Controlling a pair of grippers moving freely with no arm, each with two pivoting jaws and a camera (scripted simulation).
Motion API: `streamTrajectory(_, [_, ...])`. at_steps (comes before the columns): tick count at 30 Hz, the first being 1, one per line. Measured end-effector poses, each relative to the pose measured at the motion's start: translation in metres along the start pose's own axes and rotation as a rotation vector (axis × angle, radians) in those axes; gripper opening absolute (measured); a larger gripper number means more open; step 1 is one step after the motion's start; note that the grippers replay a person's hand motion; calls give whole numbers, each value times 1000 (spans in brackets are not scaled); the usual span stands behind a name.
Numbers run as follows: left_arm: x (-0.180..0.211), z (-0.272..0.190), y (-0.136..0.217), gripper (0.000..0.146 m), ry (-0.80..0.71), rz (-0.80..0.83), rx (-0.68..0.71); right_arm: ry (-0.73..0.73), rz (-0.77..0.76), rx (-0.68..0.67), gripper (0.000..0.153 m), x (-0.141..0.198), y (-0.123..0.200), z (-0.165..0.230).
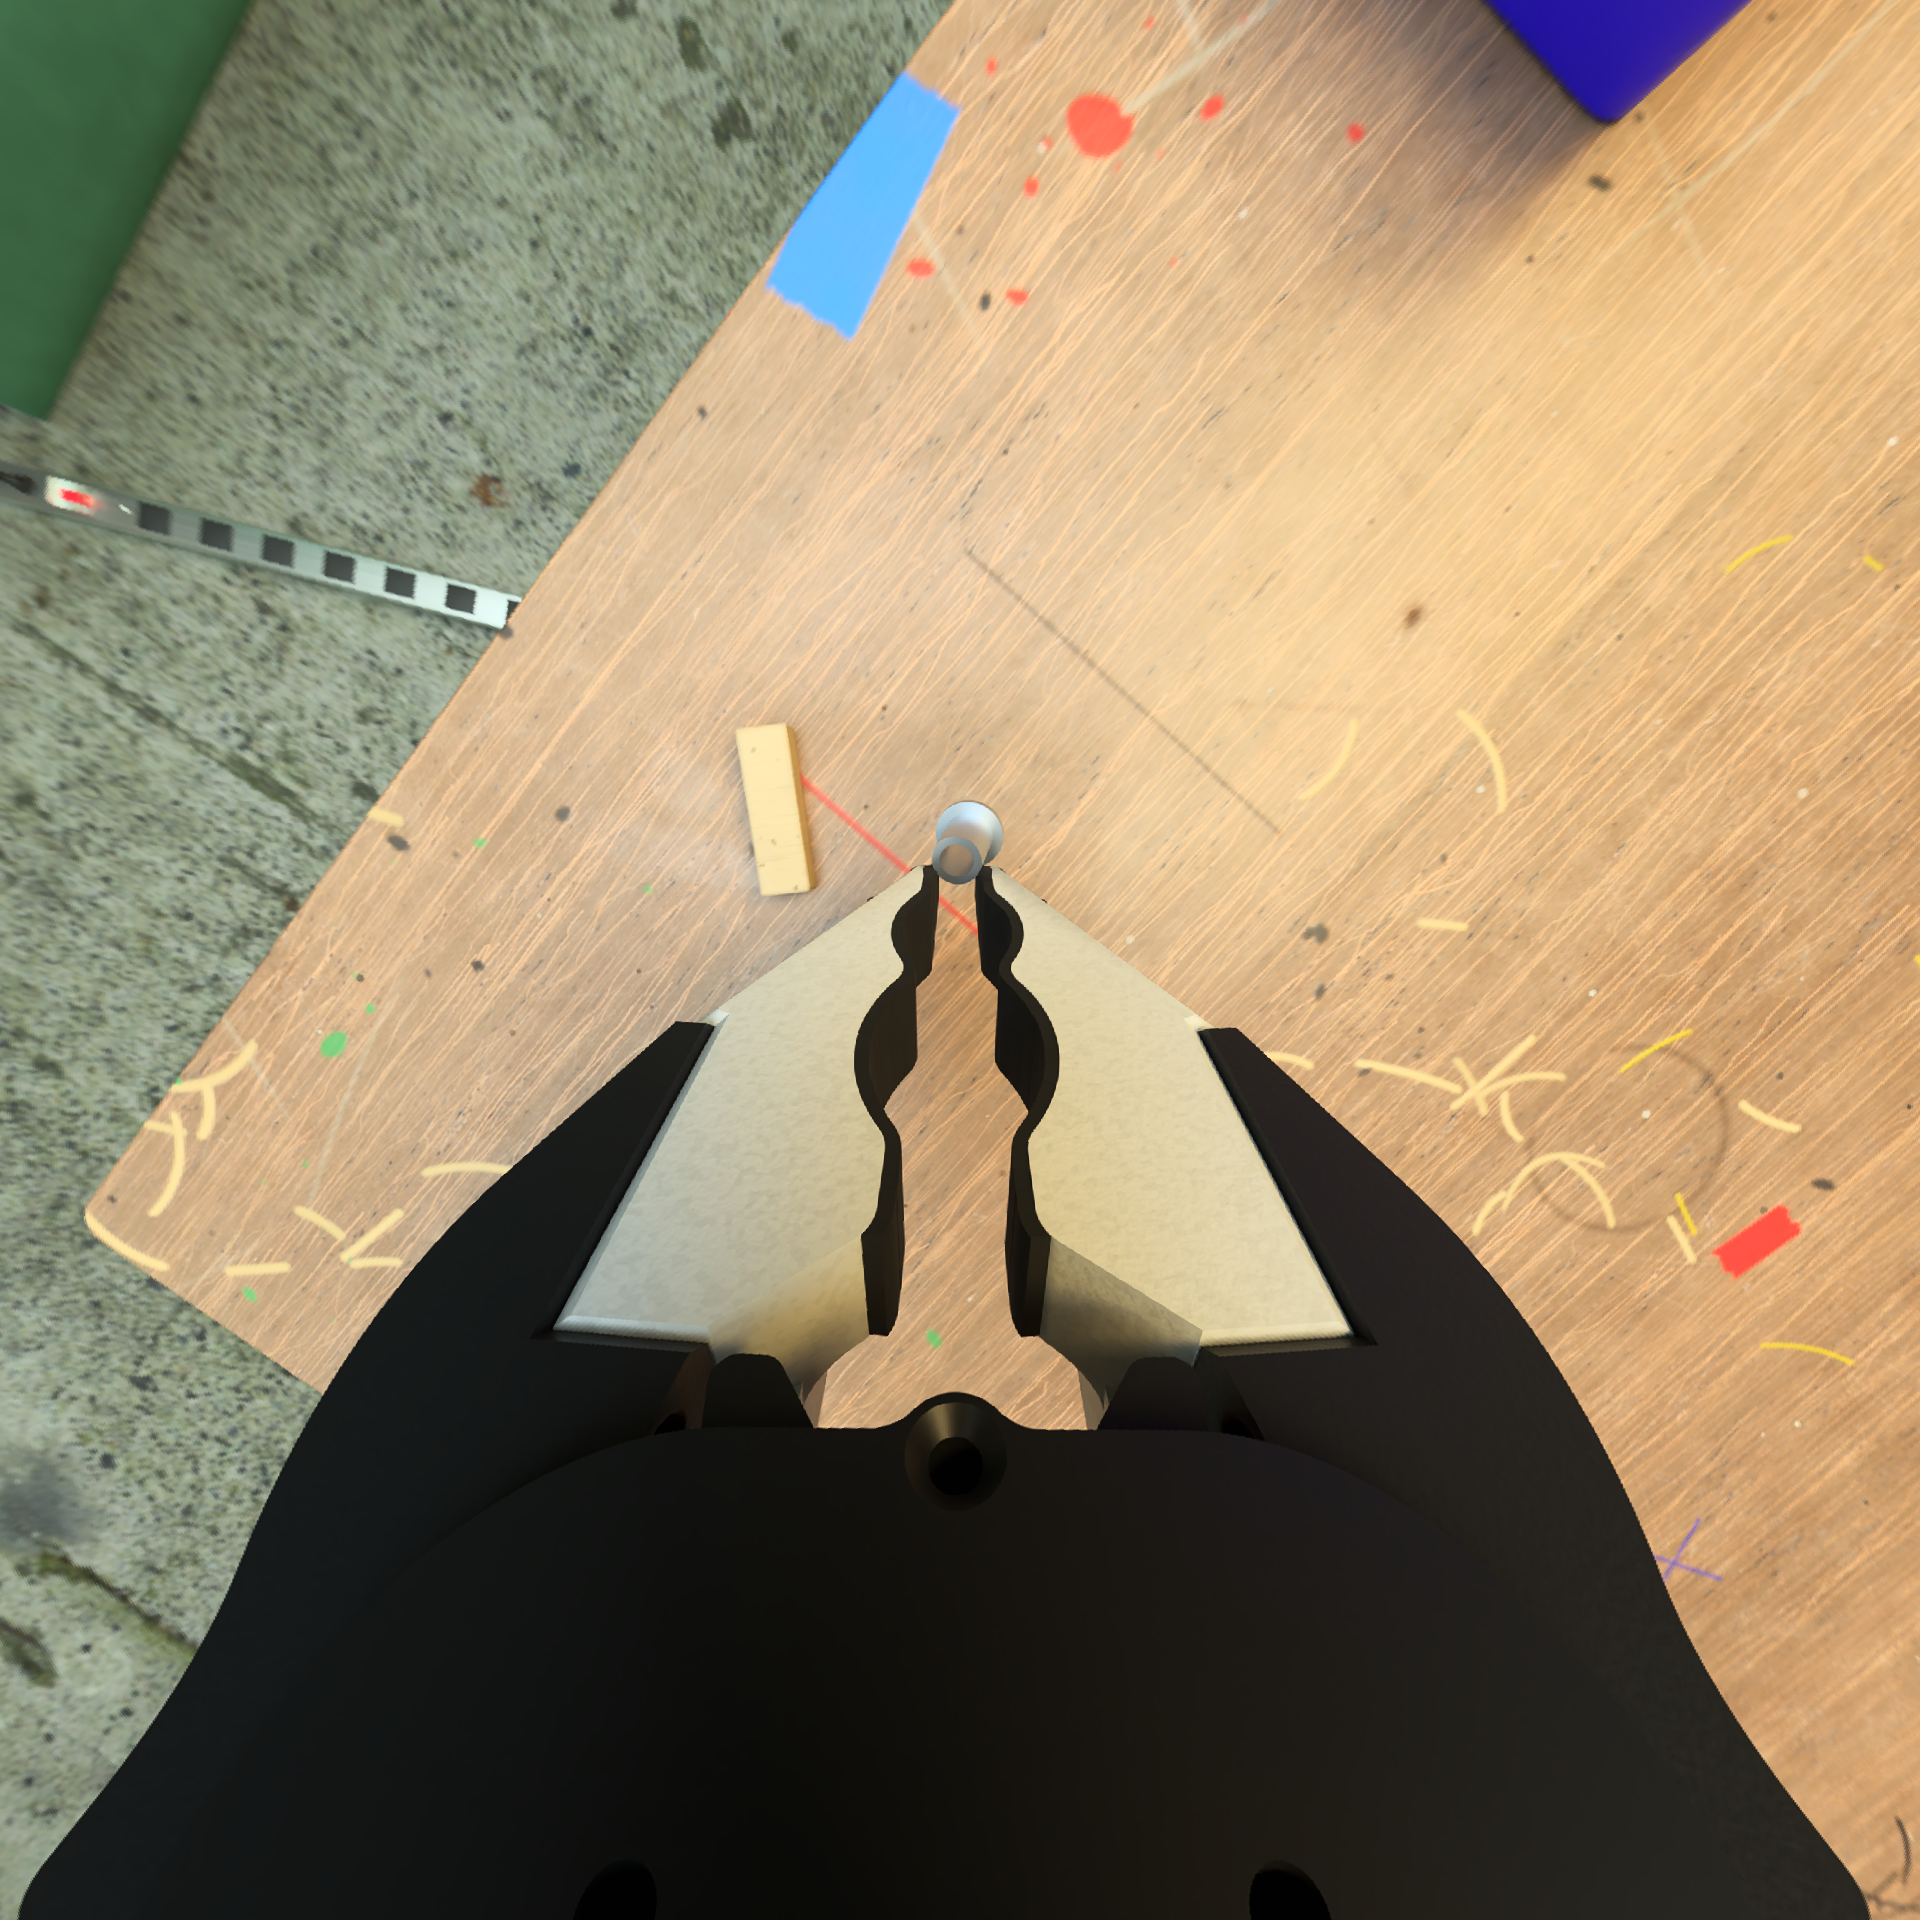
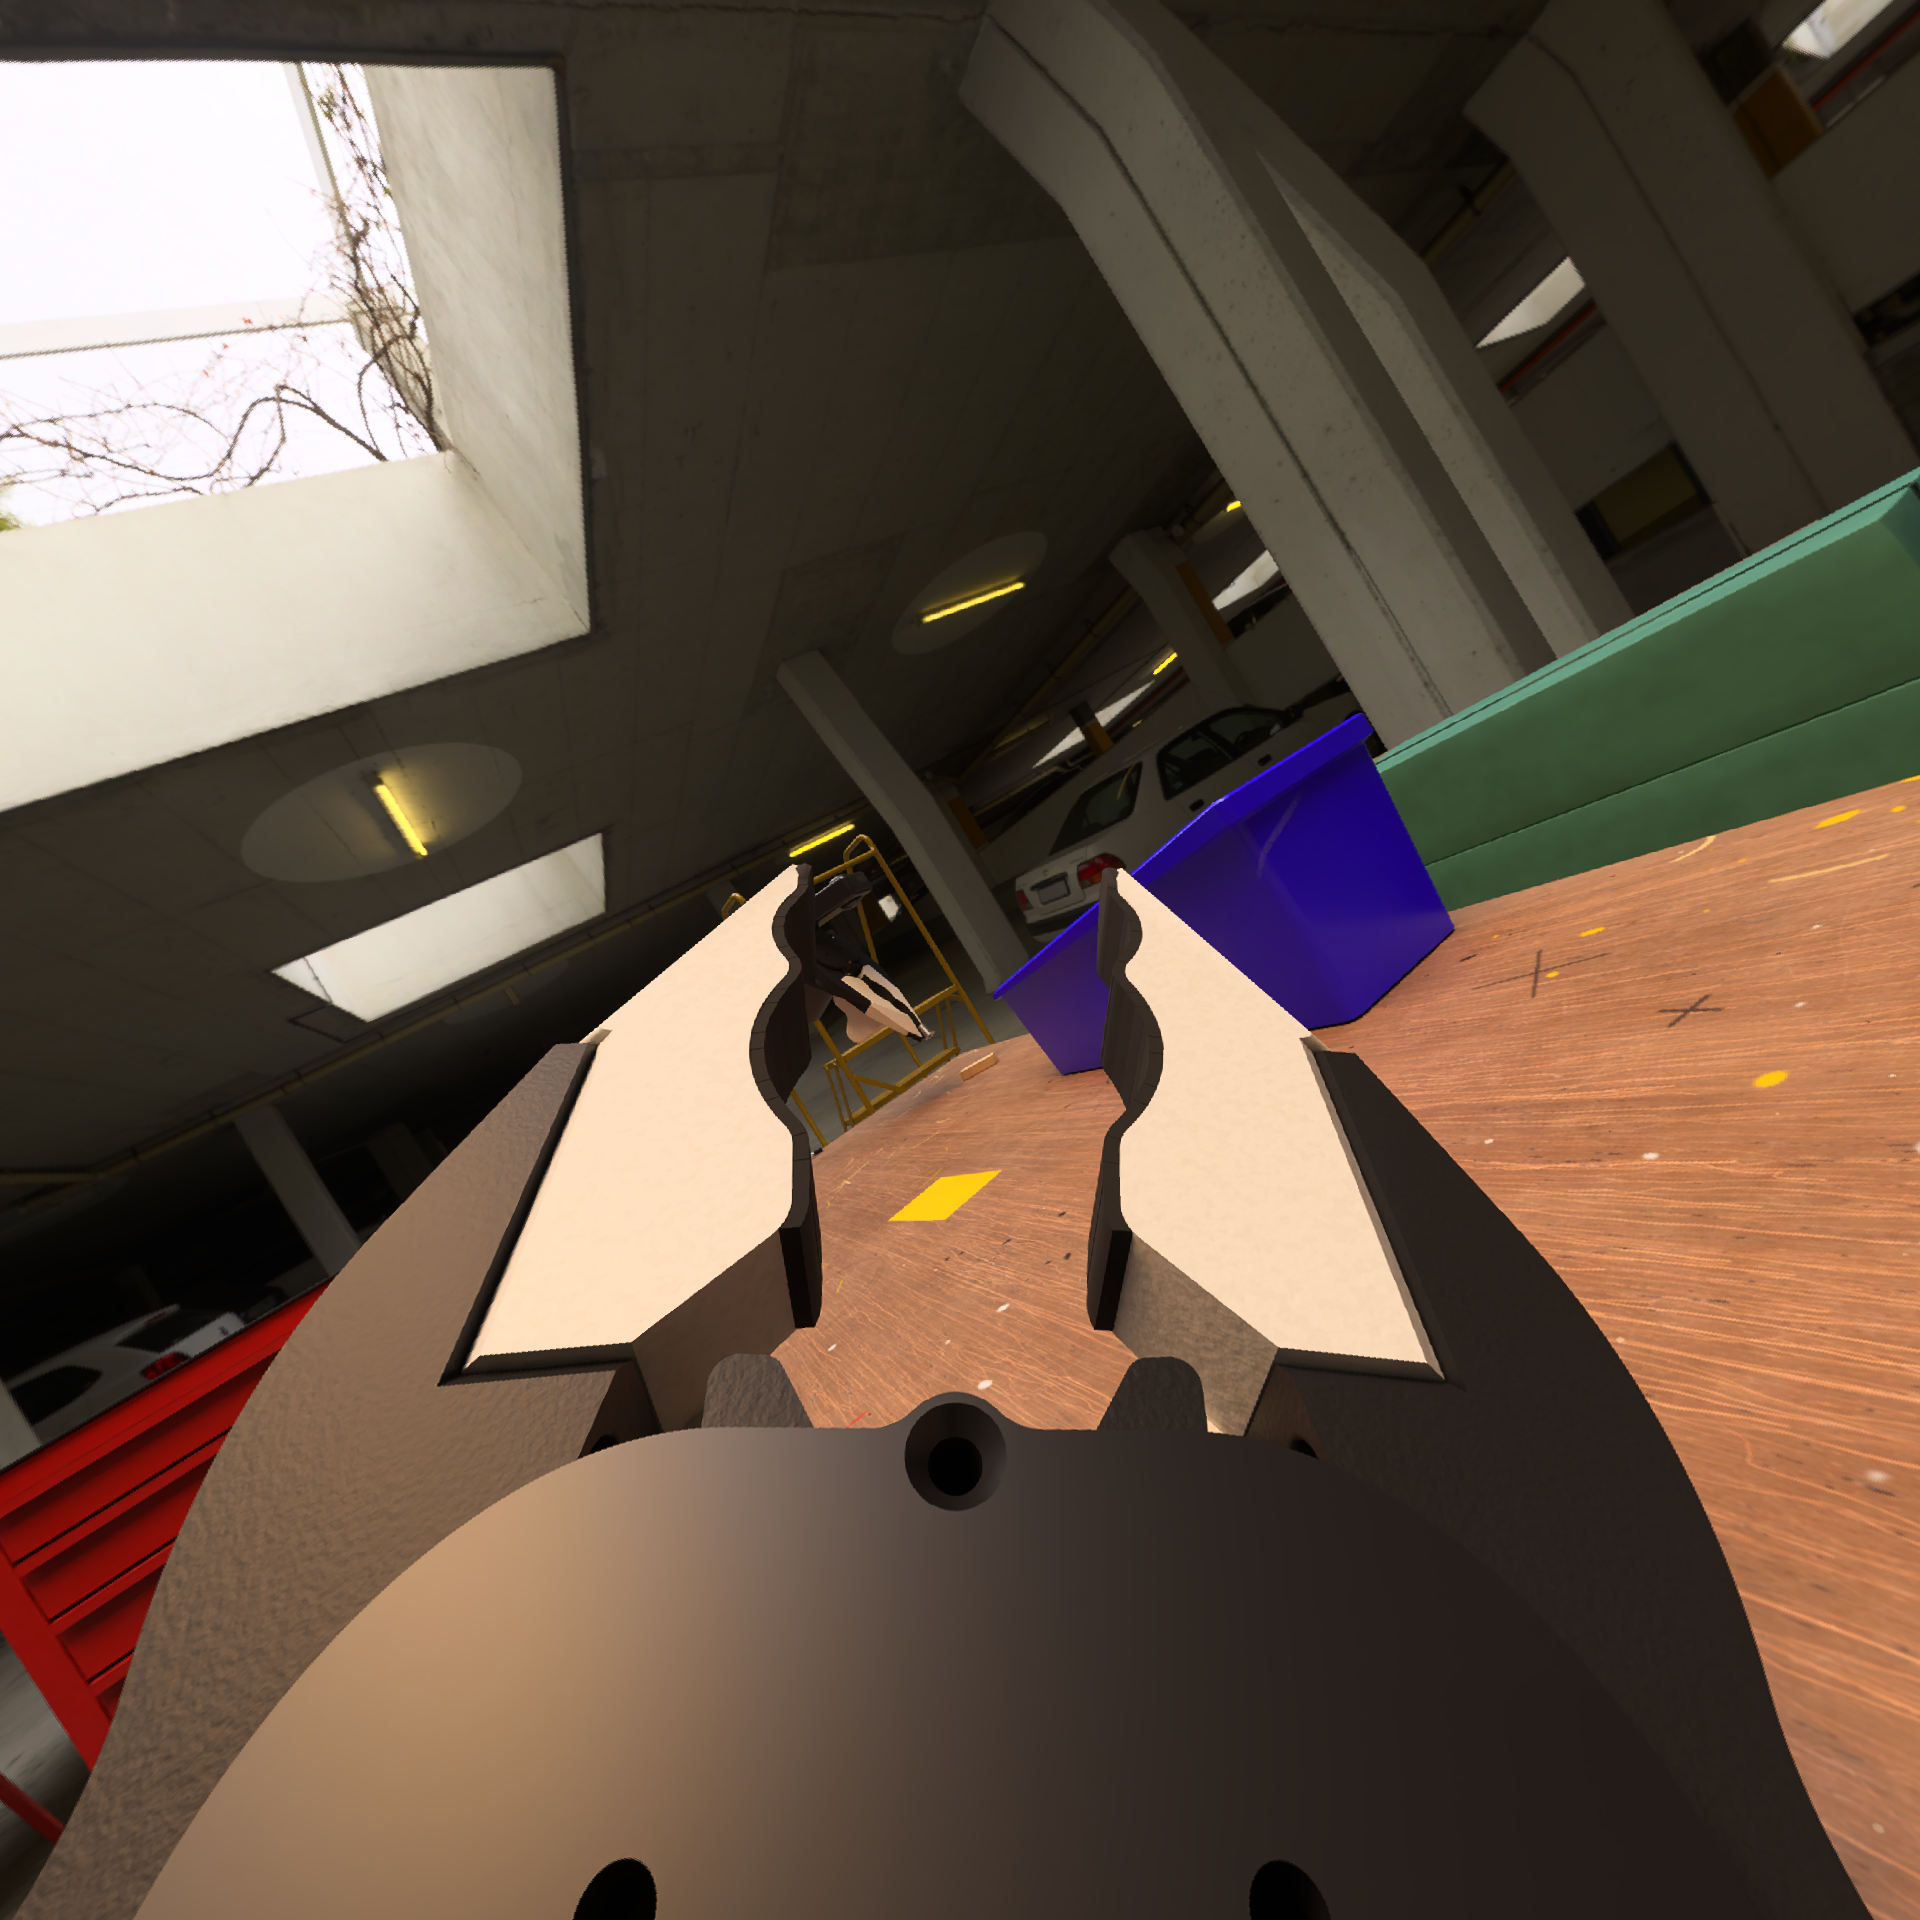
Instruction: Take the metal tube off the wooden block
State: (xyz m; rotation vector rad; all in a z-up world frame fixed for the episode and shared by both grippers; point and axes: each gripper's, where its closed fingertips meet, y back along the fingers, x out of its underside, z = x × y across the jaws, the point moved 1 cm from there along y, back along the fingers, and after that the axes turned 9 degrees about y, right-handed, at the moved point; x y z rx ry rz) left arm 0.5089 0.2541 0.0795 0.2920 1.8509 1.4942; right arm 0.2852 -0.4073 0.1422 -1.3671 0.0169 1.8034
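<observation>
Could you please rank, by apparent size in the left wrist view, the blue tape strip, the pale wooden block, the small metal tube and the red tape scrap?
1. Blue tape strip.
2. Pale wooden block.
3 and 4. Small metal tube, held at the left gripper tips, and red tape scrap look alike; the tube's nearness leaves the order unsure.

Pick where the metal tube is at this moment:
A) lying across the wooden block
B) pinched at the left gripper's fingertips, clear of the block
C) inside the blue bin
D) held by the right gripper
B: in the left wrist view the metal tube sits between the left gripper fingertips, with the wooden block lying apart on the table.
</observation>
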Motion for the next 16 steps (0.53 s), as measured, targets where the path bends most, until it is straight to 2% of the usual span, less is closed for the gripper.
streamTrajectory(4, [-8, -26, 14, 7, -50, -63, -56, -8, -6, -13, 55, -1, 0, 1])
streamTrajectory(8, [-18, -69, 44, 7, -131, -141, -135, -10, -3, -22, 55, 0, -1, 3])
streamTrajectory(12, [-18, -139, 71, 7, -219, -230, -159, 14, 8, -27, 54, 1, -2, 8])
streamTrajectory(16, [-3, -220, 71, 7, -297, -297, -85, 37, 26, -34, 54, 3, -4, 13])
